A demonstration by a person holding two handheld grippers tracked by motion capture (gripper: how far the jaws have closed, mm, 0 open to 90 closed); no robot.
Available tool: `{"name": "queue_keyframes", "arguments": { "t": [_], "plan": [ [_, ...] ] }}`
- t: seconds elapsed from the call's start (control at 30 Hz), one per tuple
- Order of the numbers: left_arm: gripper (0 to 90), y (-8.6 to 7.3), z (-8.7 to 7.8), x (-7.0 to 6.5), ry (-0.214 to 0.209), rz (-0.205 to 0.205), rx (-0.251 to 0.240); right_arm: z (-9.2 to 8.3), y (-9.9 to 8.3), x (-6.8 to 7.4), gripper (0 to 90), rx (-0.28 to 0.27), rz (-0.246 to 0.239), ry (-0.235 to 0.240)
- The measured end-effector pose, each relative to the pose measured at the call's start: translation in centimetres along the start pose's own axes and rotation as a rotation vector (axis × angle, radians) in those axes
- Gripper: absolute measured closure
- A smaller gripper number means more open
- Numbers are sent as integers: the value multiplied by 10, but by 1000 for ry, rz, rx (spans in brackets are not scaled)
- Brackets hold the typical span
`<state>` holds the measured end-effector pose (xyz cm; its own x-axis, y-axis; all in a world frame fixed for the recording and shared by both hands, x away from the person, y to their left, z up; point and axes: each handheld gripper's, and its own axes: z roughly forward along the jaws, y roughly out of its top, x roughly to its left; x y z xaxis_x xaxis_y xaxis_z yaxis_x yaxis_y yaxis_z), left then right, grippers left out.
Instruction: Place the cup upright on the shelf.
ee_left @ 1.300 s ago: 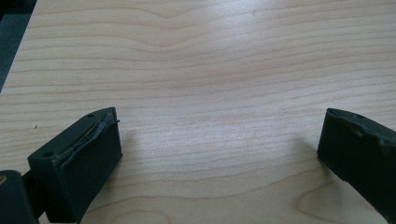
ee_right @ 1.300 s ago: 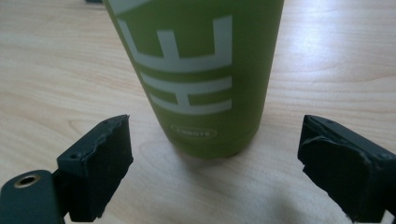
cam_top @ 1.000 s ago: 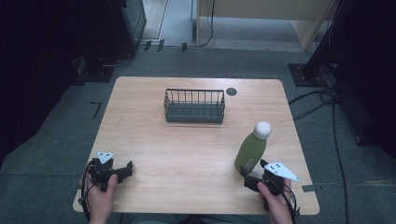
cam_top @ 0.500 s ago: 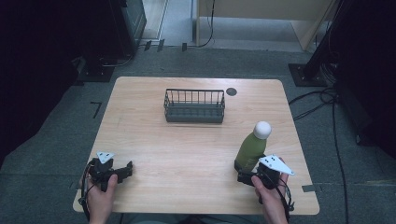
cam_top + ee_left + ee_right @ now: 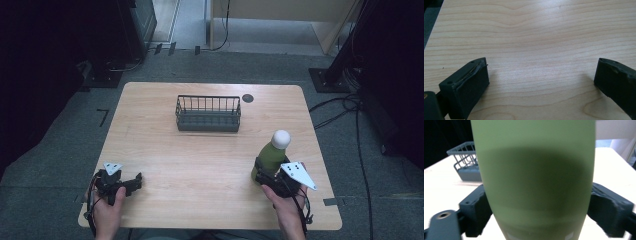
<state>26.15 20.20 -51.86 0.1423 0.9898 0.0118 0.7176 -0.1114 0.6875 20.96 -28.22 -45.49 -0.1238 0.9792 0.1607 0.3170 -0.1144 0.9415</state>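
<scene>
Table (image 5: 210, 155): wire basket (image 5: 208, 113), green bottle (image 5: 270, 156)

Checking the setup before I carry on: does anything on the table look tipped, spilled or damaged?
Nothing stands out. The green bottle stands capped between the jaws of the right hand-held gripper, the wire basket sits squarely on the table, and no spill shows.

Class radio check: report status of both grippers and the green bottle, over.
Right gripper clamped on green bottle. Left gripper open, idle on table. Path to wire basket clear.
</scene>
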Motion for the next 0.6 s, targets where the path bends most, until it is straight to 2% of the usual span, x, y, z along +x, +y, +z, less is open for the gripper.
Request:
{"name": "queue_keyframes", "arguments": {
  "t": [0.1, 0.33, 0.43, 0.6],
  "plan": [
    [0, 0, 0, 0, 0, 0, 0, 1, 0, 0, 178, 1, -3, 5],
    [0, 0, 0, 0, 0, 0, 0, 4, -1, 0, 180, -2, -10, 9],
    [0, 0, 0, 0, 0, 0, 0, 4, -1, 1, 194, 3, -34, -3],
    [0, 0, 0, 0, 0, -1, -1, 4, -1, 2, 199, 2, -47, -4]
  ]
}}
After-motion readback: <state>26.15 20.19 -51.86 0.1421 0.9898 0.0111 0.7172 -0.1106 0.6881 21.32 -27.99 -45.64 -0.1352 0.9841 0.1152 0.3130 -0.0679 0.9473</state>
